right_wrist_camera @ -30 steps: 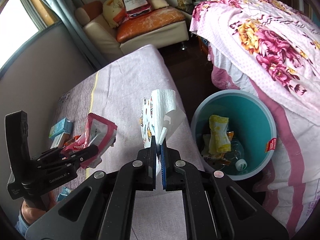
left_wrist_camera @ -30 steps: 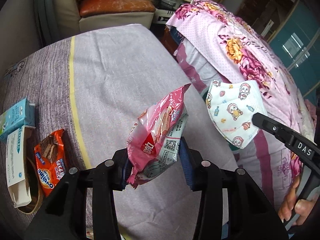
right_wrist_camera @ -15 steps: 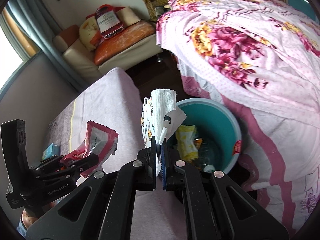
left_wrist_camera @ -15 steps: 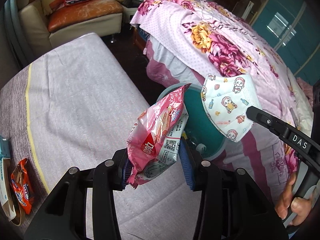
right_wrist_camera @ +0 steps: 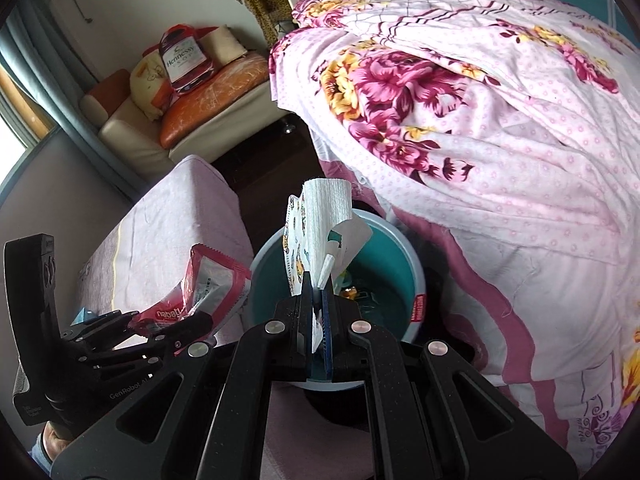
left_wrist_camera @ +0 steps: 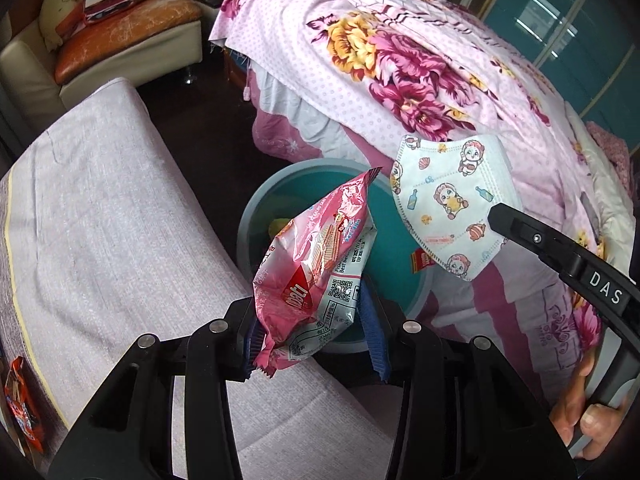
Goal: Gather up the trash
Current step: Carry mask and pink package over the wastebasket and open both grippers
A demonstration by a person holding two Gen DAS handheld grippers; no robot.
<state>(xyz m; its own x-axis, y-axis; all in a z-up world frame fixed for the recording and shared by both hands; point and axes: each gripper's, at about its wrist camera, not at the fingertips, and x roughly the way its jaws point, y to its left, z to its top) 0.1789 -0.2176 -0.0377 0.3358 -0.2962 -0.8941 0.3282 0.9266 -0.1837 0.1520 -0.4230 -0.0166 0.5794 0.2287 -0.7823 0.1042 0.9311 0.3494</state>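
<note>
Both hands stood near the bin, each with a piece of trash. The left gripper (left_wrist_camera: 316,336) was closed on a pink snack wrapper (left_wrist_camera: 316,264); its blue pads (left_wrist_camera: 370,332) pressed the wrapper's lower end from both sides, and most of the pack stood up past the fingertips. The right gripper (right_wrist_camera: 319,320) was clamped almost flat on a child's printed face mask (left_wrist_camera: 452,204), pinched by one edge, the rest of it fanned up beyond the tips.

The teal bin (left_wrist_camera: 256,216) sat on the floor below and just ahead of both sets of fingers, between the grey-covered table (left_wrist_camera: 112,216) and the floral bedspread (left_wrist_camera: 400,60). Some rubbish already lay in it.

Risks, as I judged them:
- In the left wrist view the wrapper's lower end looked to sit over the bin's near rim, not its middle. Let go there, it could catch the rim or slide down outside, into the dark gap by the table.
- The mask was light and broad; dropped, it might drift sideways and land on the bedspread or the rim.
- The two grippers stood close together over one opening. Tips or loads could foul one another.
- An orange packet (left_wrist_camera: 20,404) was left on the table, behind the left fingers. Easy to miss.
</note>
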